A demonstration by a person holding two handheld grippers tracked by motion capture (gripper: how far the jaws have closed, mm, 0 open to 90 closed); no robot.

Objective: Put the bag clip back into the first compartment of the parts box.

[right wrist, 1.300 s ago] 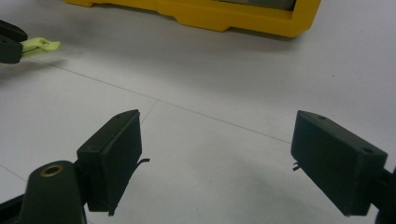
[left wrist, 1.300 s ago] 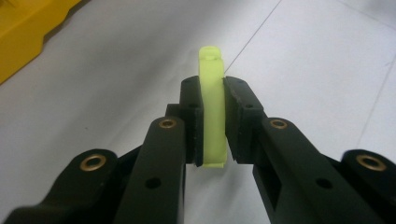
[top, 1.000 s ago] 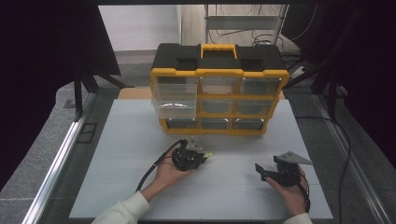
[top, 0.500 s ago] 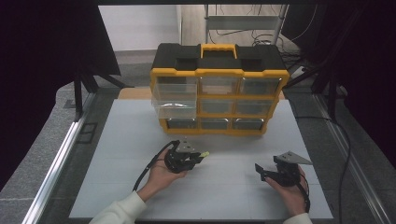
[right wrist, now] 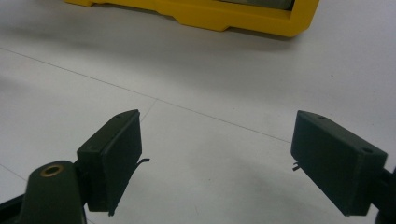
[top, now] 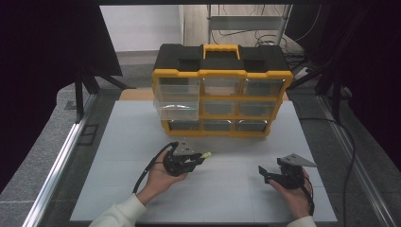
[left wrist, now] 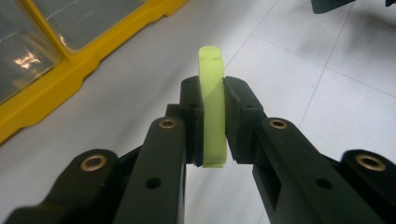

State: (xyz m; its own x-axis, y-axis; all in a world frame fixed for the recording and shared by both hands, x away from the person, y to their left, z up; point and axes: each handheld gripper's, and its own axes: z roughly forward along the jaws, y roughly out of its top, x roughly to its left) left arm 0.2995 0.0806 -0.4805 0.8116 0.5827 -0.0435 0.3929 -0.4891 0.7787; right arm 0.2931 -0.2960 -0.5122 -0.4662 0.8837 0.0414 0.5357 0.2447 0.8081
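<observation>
White table (top: 118,179), drawer organizer (top: 222,90) ahead (one drawer (top: 177,101) out)

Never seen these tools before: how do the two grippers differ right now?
The left gripper is shut on a lime-green plastic piece; the right gripper holds nothing. The left's jaws sit close together; the right's stand wide apart. Both are black, hand-held, and hover over the white table before the yellow drawer organizer.

I see one small flat lime-green plastic piece (left wrist: 213,105) — narrow, with a rounded tip. It stands on edge, clamped between the pads of the left gripper (left wrist: 214,122), its tip projecting past them — clear of the white table (top: 236,189), near the yellow organizer (top: 222,90).
</observation>
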